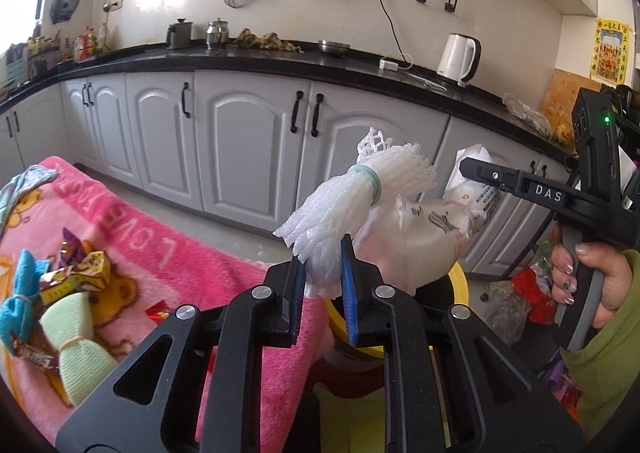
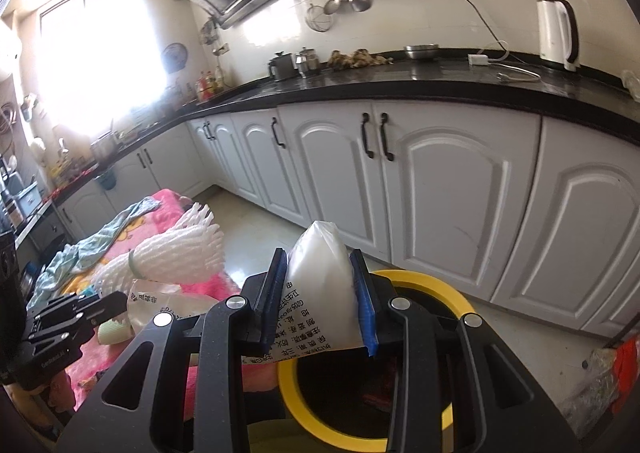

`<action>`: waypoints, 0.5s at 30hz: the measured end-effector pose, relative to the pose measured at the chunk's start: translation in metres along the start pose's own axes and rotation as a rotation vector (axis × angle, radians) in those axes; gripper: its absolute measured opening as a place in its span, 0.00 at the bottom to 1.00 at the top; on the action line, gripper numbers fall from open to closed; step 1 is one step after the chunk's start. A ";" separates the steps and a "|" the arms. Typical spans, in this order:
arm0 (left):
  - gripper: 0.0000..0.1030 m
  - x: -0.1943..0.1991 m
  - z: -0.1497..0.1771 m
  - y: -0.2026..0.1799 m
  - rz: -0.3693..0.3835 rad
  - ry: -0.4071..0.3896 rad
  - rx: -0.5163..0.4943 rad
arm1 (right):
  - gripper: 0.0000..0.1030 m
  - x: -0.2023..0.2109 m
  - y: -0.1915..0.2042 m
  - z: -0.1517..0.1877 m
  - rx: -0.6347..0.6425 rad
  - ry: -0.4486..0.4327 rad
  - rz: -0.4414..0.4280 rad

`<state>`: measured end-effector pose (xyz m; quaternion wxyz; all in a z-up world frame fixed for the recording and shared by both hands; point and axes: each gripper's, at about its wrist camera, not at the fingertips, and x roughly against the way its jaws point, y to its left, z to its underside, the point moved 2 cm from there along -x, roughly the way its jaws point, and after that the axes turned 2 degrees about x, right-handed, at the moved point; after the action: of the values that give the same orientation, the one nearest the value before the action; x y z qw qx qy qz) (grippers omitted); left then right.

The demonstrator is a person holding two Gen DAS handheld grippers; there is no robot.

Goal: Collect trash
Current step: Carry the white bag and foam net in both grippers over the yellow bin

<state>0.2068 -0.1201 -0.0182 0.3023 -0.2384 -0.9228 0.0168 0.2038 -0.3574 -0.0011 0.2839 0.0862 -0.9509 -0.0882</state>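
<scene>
Plainly, from the left wrist view, the left gripper (image 1: 324, 273) is clenched on the lower end of a bundle of white foam net (image 1: 352, 197), tied round its middle with a pale green band (image 1: 370, 179). The bundle sticks up and out past the pads, and only a short stub is caught between them. Behind it hangs a plastic bag (image 1: 424, 229), reached by the right gripper (image 1: 466, 165), with the person's hand (image 1: 588, 277) on its handle. The yellow-rimmed bin (image 1: 460, 285) peeks out just below and beyond the jaws. More litter (sweet wrappers (image 1: 78, 273), it seems) lies on the pink blanket (image 1: 168, 253) to the left.

From the right wrist view, the right gripper (image 2: 320, 293) grips the printed plastic bag (image 2: 320, 277), pads pressing its sides. The bin (image 2: 420, 281) gapes directly under and ahead of the jaws, while the foam net (image 2: 180, 249) and the left gripper (image 2: 104, 303) sit off to the left, over the blanket (image 2: 168, 205) edge rather than the bin mouth.

I judge the main risk to be the foam: letting go there would drop it on the blanket or floor. The shallow hold could also let it slip early. The bag is slick and may snag on a pad when released
</scene>
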 end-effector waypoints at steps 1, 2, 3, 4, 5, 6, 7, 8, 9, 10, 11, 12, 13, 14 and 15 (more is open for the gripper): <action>0.11 -0.004 0.001 -0.002 0.003 0.008 -0.002 | 0.30 0.001 -0.003 0.001 -0.003 0.000 0.008; 0.11 -0.008 0.002 -0.004 0.007 0.015 -0.005 | 0.30 0.001 -0.007 0.002 -0.002 -0.001 0.025; 0.11 -0.012 0.003 -0.006 0.007 0.021 -0.009 | 0.30 0.001 -0.010 0.002 0.003 -0.003 0.042; 0.11 -0.015 0.004 -0.009 0.009 0.027 -0.012 | 0.30 0.001 -0.012 0.003 0.007 -0.004 0.055; 0.11 -0.018 0.004 -0.010 0.011 0.033 -0.013 | 0.30 0.001 -0.016 0.004 0.012 -0.004 0.071; 0.11 -0.022 0.005 -0.012 0.014 0.039 -0.016 | 0.30 0.000 -0.018 0.005 0.012 -0.003 0.081; 0.11 -0.026 0.006 -0.014 0.018 0.047 -0.018 | 0.30 -0.001 -0.022 0.007 0.008 0.001 0.090; 0.11 -0.031 0.007 -0.017 0.020 0.055 -0.022 | 0.30 -0.002 -0.025 0.008 0.005 0.004 0.097; 0.11 -0.034 0.007 -0.019 0.020 0.061 -0.027 | 0.30 -0.004 -0.029 0.009 0.004 0.006 0.103; 0.11 -0.038 0.008 -0.021 0.021 0.068 -0.032 | 0.30 -0.006 -0.031 0.010 0.004 0.008 0.111; 0.11 -0.042 0.008 -0.023 0.024 0.075 -0.035 | 0.30 -0.007 -0.034 0.011 0.003 0.011 0.120; 0.11 -0.045 0.009 -0.025 0.026 0.081 -0.038 | 0.30 -0.009 -0.037 0.012 0.002 0.015 0.127; 0.11 -0.048 0.010 -0.026 0.028 0.088 -0.042 | 0.30 -0.010 -0.039 0.014 0.003 0.018 0.135; 0.11 -0.051 0.011 -0.028 0.028 0.093 -0.044 | 0.30 -0.011 -0.040 0.015 0.004 0.021 0.141; 0.11 -0.055 0.013 -0.030 0.030 0.101 -0.046 | 0.30 -0.014 -0.041 0.016 0.005 0.026 0.146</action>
<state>0.2253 -0.1696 -0.0533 0.3427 -0.2594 -0.9028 -0.0121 0.2107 -0.3925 -0.0307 0.3015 0.0187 -0.9511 -0.0637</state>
